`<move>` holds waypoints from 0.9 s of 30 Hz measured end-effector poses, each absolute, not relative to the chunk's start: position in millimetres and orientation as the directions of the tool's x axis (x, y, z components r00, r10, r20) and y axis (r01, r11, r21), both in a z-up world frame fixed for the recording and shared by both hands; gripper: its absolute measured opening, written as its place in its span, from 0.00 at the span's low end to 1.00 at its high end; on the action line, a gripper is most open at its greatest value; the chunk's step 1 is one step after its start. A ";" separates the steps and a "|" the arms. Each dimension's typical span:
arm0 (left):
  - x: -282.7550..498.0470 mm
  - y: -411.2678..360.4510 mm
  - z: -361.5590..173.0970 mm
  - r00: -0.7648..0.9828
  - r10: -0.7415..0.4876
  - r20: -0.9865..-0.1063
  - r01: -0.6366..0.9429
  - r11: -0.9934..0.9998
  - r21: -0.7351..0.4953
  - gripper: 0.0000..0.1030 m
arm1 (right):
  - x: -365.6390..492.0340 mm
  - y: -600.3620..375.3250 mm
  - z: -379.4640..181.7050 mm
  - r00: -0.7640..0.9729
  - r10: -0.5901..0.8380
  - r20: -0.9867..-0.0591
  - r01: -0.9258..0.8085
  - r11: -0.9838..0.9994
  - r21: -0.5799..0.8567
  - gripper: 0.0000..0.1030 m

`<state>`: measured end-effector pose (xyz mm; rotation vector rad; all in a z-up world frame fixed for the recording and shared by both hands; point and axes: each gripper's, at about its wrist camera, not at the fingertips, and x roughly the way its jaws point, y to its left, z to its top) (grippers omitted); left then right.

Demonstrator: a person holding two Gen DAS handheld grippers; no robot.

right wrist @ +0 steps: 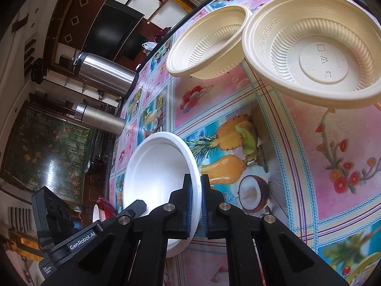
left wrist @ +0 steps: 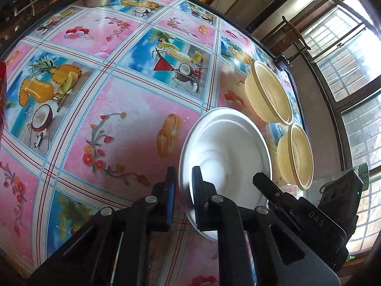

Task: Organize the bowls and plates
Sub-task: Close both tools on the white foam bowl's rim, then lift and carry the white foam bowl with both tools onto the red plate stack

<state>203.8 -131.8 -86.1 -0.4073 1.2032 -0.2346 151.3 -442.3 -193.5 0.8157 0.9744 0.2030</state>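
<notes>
Two fisheye wrist views, each looking forward along black fingers at lower centre, close above a tilted tabletop. Both share a white plate and two cream bowls, nearer in the right view.

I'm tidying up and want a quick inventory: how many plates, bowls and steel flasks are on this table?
plate: 1
bowls: 2
flasks: 2
Total: 5
A red thing past the plate is mostly hidden, so it is not counted.
</notes>
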 end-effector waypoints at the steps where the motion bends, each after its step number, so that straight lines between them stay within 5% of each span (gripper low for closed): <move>1: 203.2 -132.1 -86.7 0.350 -0.384 -0.854 -0.035 0.906 -0.422 0.08 | 151.7 -441.2 -194.4 0.566 0.495 -0.659 0.195 0.696 0.691 0.07; 20: 160.8 -105.7 -87.1 0.370 -0.382 -0.847 0.005 0.912 -0.410 0.08 | 107.7 -412.1 -198.5 0.601 0.487 -0.634 0.155 0.707 0.690 0.07; 27: 121.7 -95.6 -85.8 0.358 -0.387 -0.849 0.077 0.919 -0.387 0.08 | 68.6 -394.5 -191.2 0.563 0.458 -0.689 0.143 0.766 0.626 0.07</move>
